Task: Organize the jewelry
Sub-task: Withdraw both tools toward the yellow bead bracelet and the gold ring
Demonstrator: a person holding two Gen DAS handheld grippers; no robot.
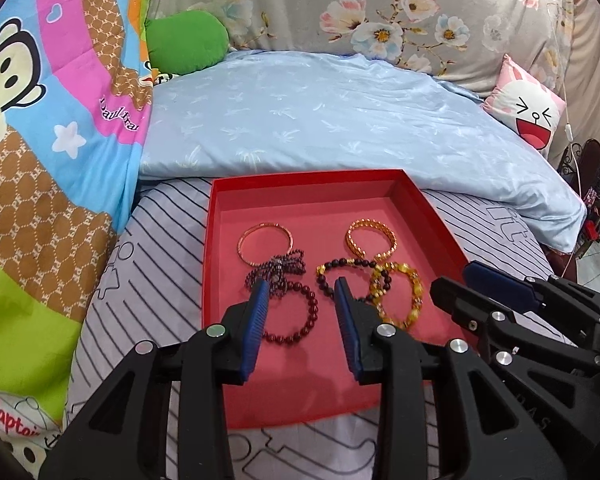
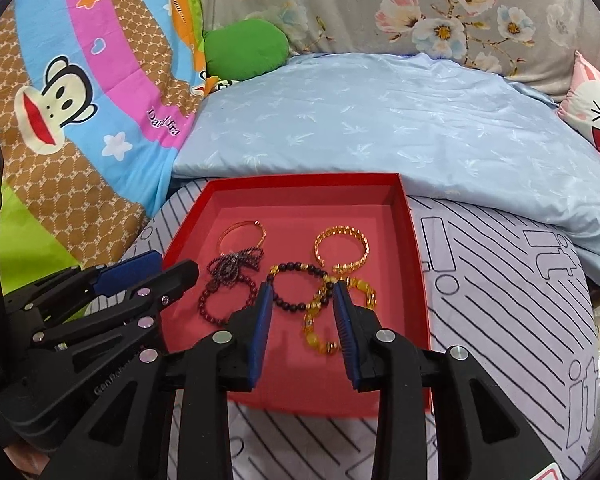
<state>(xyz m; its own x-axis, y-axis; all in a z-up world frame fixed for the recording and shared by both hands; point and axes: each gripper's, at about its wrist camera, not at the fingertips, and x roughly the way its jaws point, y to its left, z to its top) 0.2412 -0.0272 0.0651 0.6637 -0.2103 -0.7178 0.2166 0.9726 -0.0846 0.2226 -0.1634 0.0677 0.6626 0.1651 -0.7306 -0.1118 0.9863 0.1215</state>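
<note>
A red tray [image 1: 308, 208] lies on the striped bedsheet and holds several bracelets. At its back are a thin gold bangle [image 1: 266, 225] and a gold chain cuff [image 1: 389, 238]. In front of them lie a tangled string of small dark beads [image 1: 278, 266], a dark red bead bracelet [image 1: 313, 306], a dark bead bracelet with gold spacers [image 1: 340, 263] and a yellow amber bracelet [image 1: 415, 294]. My left gripper [image 1: 302, 284] hovers open over the red bead bracelet, holding nothing. My right gripper [image 2: 302, 286] hovers open over the amber bracelet [image 2: 314, 334], also holding nothing.
A folded light blue quilt [image 1: 320, 120] lies right behind the tray. A colourful cartoon blanket [image 1: 52, 140] rises on the left, with a green cushion [image 1: 186, 42] and floral pillows at the back. A pink face cushion [image 1: 528, 108] sits far right. The two grippers are side by side.
</note>
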